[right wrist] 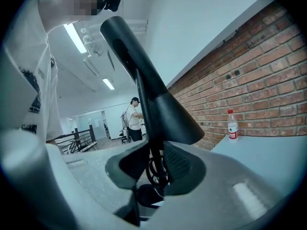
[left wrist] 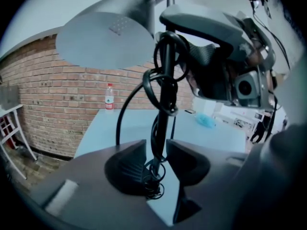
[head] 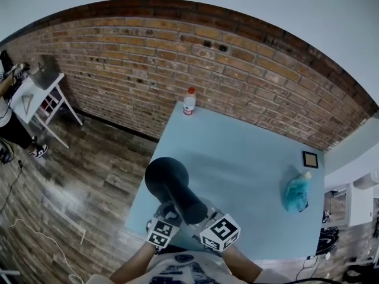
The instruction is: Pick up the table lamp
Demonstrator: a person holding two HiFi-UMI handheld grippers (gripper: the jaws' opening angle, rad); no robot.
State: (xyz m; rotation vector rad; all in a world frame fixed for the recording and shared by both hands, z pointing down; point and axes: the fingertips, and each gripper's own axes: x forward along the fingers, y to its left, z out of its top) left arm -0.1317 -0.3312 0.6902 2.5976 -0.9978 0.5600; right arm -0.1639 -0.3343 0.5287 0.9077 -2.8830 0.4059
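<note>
**Lamp stem between both grippers at the table's near edge**

The black table lamp [head: 167, 179] stands near the front left corner of the pale blue table [head: 249, 152], right in front of the person. Both grippers meet it low on its stem [left wrist: 163, 114], one from each side. The left gripper [left wrist: 153, 164] has the stem and its coiled cord [left wrist: 154, 87] between parted jaws, with a sliver of gap beside the left one. It is not clamped. The round shade [left wrist: 108, 40] hangs above it. The right gripper [right wrist: 154, 162] has its jaws drawn in on the same stem, and the pads seem to press on it.

The only clear markings are the black-and-white squares on the grippers' marker cubes [head: 220, 232]. A clear bottle [head: 189, 102] (red cap, red-and-white label) stands at the table's far corner against the brick wall [head: 237, 70]. Its print is too small to read. A blue-green bag [head: 294, 193] lies near the right edge, well apart from the lamp, and its contents cannot be made out. A small dark frame [head: 310, 159] lies just beyond it.
</note>
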